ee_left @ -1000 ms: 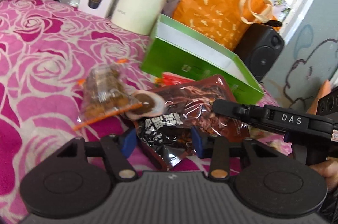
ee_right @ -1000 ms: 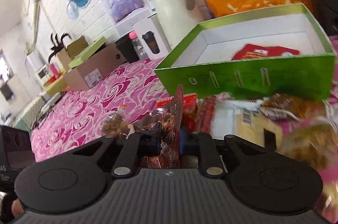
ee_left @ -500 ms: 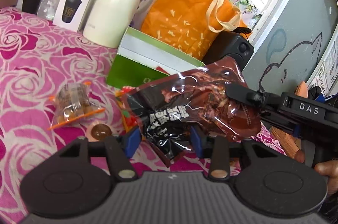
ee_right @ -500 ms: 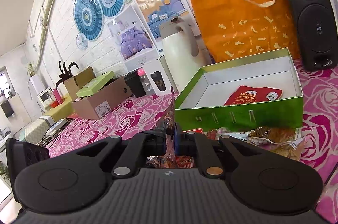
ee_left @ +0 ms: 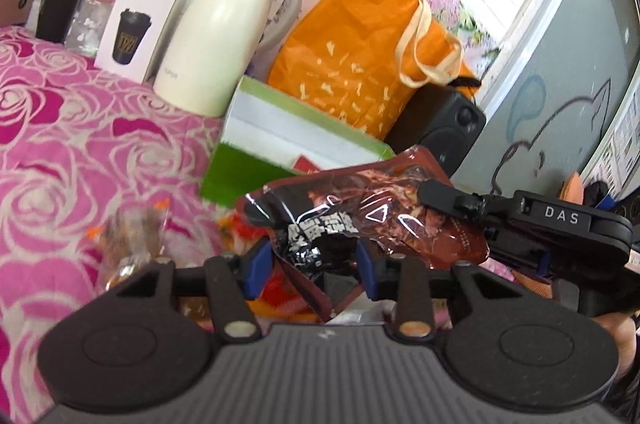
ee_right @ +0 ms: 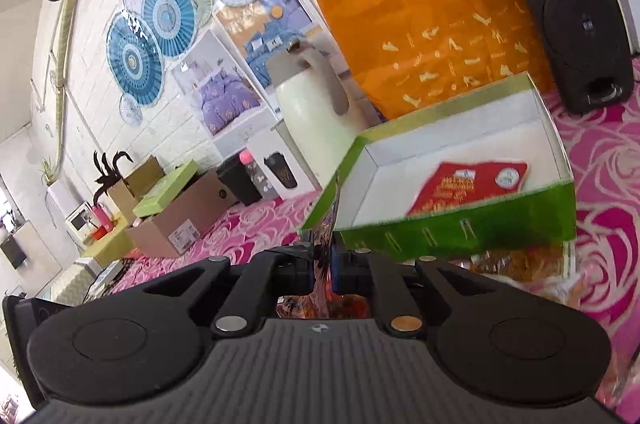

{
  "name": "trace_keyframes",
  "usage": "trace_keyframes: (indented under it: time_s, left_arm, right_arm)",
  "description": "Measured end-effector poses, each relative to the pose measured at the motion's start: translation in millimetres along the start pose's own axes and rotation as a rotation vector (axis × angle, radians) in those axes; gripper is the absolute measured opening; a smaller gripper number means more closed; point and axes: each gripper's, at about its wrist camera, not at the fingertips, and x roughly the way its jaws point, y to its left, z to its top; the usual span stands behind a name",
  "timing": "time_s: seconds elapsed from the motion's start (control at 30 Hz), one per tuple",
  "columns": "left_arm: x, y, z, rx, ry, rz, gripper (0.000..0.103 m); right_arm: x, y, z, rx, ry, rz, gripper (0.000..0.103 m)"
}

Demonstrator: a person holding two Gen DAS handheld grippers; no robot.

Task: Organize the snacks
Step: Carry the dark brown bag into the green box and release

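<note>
A dark brown snack pouch (ee_left: 360, 216) hangs in the air above the pink rose cloth. My right gripper (ee_right: 322, 266) is shut on its edge, which shows thin and upright between the pads; that gripper also shows in the left wrist view (ee_left: 448, 200). My left gripper (ee_left: 314, 262) has its jaws apart around the pouch's lower corner; whether the pads touch it is unclear. The green box (ee_right: 460, 228) with a white inside lies just ahead and holds a red snack packet (ee_right: 468, 186). The box also shows in the left wrist view (ee_left: 240, 172).
A clear bag of brown snacks (ee_left: 132, 236) and other packets (ee_right: 516, 266) lie on the cloth before the box. Behind it stand a cream jug (ee_left: 216, 44), an orange bag (ee_left: 360, 56), a black speaker (ee_right: 576, 12), a white carton (ee_left: 132, 32) and bottles.
The pouch was lifted off the cloth by my right gripper and carried up toward the green box. Both grippers rose with it; the snacks on the cloth dropped lower in view.
</note>
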Motion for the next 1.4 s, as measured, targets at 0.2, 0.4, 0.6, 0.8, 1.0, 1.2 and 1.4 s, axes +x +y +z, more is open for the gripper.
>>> trace_keyframes:
  time_s: [0.2, 0.4, 0.6, 0.8, 1.0, 1.2, 1.4]
  left_arm:
    - [4.9, -10.1, 22.9, 0.013, -0.065, -0.014, 0.028]
    - [21.0, -17.0, 37.0, 0.047, -0.066, -0.011, 0.026]
    - [42.0, -14.5, 50.3, 0.046, -0.072, -0.009, 0.026]
    - [72.0, -8.4, 59.2, 0.041, -0.049, -0.003, 0.026]
    - [101.4, 2.9, 53.8, 0.033, 0.004, 0.009, 0.026]
    - [127.6, 6.0, 57.4, 0.065, 0.032, 0.019, 0.026]
    - [151.7, 1.5, 64.1, 0.112, 0.056, 0.058, 0.026]
  right_arm:
    - [3.5, 0.0, 19.6, 0.004, -0.048, -0.024, 0.017]
    - [8.7, -13.0, 26.3, 0.057, -0.078, -0.046, 0.018]
    - [25.7, -21.7, 41.5, 0.056, -0.087, -0.067, 0.019]
    - [44.3, -44.6, 48.4, 0.124, -0.101, -0.069, 0.018]
    - [62.4, -70.4, 44.0, 0.181, -0.071, -0.089, 0.018]
    - [73.8, -93.0, 40.1, 0.248, -0.07, -0.113, 0.018]
    - [84.5, -115.7, 40.0, 0.342, -0.074, -0.136, 0.017]
